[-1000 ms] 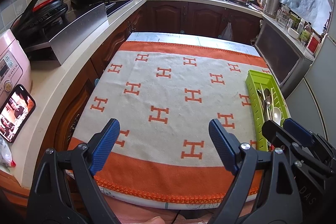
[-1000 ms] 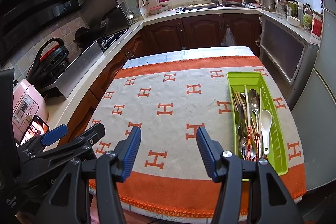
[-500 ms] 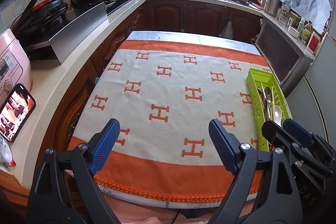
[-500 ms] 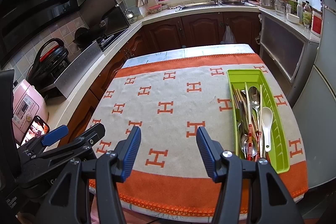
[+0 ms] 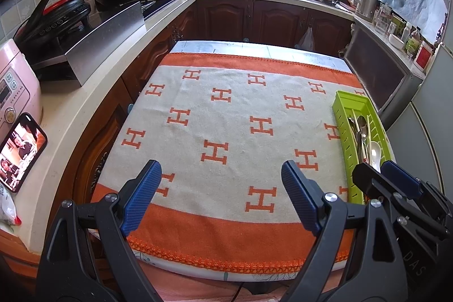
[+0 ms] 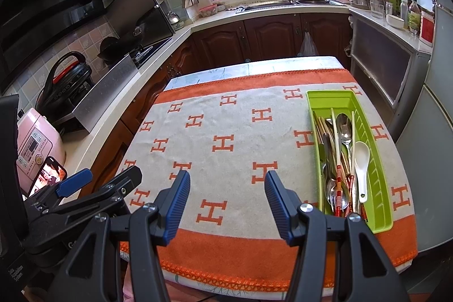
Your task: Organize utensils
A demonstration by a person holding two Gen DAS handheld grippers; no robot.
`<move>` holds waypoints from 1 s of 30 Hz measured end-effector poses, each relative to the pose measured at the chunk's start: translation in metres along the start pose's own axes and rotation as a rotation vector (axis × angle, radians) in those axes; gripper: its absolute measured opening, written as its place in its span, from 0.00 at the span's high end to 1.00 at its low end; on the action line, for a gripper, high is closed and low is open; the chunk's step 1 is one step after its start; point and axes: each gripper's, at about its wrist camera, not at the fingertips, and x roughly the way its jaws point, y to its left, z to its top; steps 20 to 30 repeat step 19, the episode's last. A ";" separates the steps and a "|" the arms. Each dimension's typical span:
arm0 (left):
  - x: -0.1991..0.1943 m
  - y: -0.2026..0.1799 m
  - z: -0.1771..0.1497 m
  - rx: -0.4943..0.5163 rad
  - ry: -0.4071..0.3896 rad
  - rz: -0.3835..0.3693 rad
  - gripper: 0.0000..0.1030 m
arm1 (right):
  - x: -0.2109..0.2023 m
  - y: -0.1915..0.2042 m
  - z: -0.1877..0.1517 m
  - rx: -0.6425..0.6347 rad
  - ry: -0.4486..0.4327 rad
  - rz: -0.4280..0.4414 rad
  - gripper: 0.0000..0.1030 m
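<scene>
Green tray (image 6: pixel 379 174) hugs the cloth's (image 6: pixel 226 115) right edge; both hand-held grippers (image 5: pixel 220 200) (image 6: pixel 226 200) gape, empty.

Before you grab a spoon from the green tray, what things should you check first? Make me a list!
1. Right gripper open and holding nothing: ok.
2. Left gripper open and holding nothing: ok.
3. Green tray sits flat on the blanket, fully on the table: ok.
4. White spoon lies on top, easy to reach: ok.
5. Metal spoons and chopsticks are separate enough to lift one alone: not ok, they overlap in a pile.
6. Room on the blanket to lay things out: ok, no objects on it besides the tray.
</scene>
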 end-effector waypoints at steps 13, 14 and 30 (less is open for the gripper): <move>0.002 0.002 -0.002 -0.001 0.006 -0.002 0.17 | 0.003 0.000 0.000 0.001 0.004 -0.002 0.47; 0.002 0.002 -0.002 -0.001 0.006 -0.001 0.17 | 0.003 0.000 0.000 0.002 0.003 -0.002 0.47; 0.006 0.006 -0.002 -0.002 0.014 -0.005 0.17 | 0.005 0.001 -0.002 0.001 0.009 -0.004 0.47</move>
